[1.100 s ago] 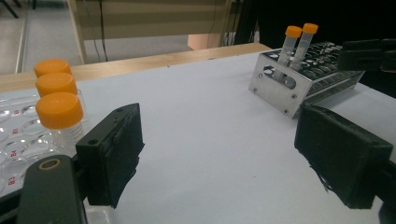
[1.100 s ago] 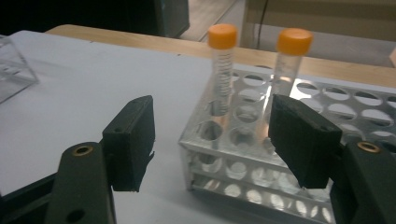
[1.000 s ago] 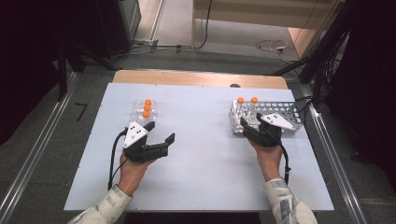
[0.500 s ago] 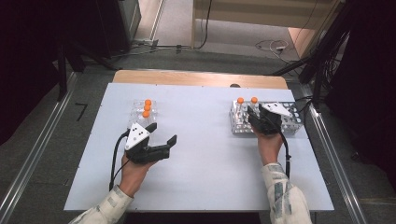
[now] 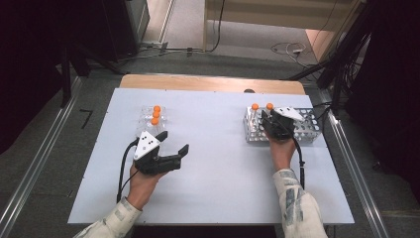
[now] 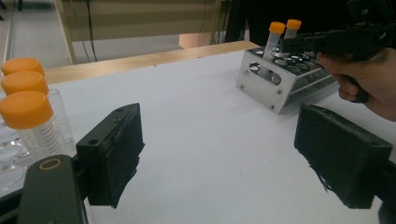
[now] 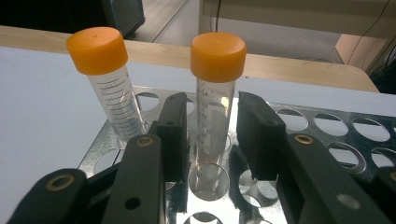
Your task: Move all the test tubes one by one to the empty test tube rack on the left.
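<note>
Two clear tubes with orange caps stand upright in a metal rack [image 5: 303,131] at the right. My right gripper [image 7: 212,135] reaches over the rack, its jaws on either side of the right tube [image 7: 217,93]. The jaws have just been closing on that tube, and a thin gap still shows at each pad. The other tube [image 7: 107,79] stands one hole to the left. My left gripper [image 5: 174,141] rests open on the white table [image 5: 223,168], nothing between its jaws. Three more orange-capped tubes [image 5: 156,115] stand in a clear holder just beyond it.
The rack [image 7: 327,135] has several free holes to the right of the tubes. A wooden strip [image 5: 213,83] runs along the table's far edge, with dark floor and cables past it. In the left gripper view the three tubes [image 6: 25,116] stand close at the left.
My right gripper has moved forward over the rack, and its jaws have narrowed around the right tube. The left hand has stayed where it was.
</note>
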`<state>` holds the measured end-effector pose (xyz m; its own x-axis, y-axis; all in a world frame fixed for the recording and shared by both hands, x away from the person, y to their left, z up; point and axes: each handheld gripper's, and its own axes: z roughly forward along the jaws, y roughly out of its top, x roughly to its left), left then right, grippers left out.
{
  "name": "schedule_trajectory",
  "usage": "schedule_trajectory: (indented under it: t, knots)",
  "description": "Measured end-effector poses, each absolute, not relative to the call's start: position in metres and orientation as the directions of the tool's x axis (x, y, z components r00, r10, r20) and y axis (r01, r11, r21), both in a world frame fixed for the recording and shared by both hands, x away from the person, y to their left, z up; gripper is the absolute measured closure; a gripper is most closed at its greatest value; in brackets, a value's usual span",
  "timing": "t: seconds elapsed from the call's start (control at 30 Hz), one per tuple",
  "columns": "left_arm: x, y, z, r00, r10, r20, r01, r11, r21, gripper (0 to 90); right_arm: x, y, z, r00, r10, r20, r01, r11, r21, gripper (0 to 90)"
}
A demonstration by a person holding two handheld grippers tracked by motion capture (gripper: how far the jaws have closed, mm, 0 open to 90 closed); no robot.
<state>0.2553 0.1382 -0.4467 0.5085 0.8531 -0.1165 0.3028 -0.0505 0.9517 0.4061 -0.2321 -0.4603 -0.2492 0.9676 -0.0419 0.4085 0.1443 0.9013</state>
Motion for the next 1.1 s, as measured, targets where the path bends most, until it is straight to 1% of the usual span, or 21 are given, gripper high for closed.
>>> schedule_trajectory:
  t: [0.17,0.4,0.8,1.0,1.1]
  knots:
    - [0.255,0.138,-0.447,0.508,0.853,-0.118,0.305,-0.049,0.951,15.3,0.408,-0.232,-0.462,-0.249,0.967,-0.045,0.407,0.146,0.902,71.0]
    - [0.255,0.138,-0.447,0.509,0.853,-0.118,0.305,-0.05,0.951,15.4,0.407,-0.234,-0.458,-0.241,0.97,-0.027,0.392,0.122,0.912,71.5]
    - [0.255,0.138,-0.447,0.509,0.853,-0.114,0.305,-0.055,0.951,15.4,0.397,-0.235,-0.423,-0.267,0.963,-0.039,0.327,0.128,0.936,71.6]
    - [0.255,0.138,-0.447,0.508,0.854,-0.111,0.306,-0.059,0.95,15.4,0.386,-0.238,-0.406,-0.289,0.957,-0.04,0.285,0.125,0.95,71.7]
    - [0.255,0.137,-0.448,0.508,0.854,-0.108,0.305,-0.061,0.95,15.4,0.379,-0.238,-0.402,-0.312,0.95,-0.032,0.282,0.125,0.951,71.7]
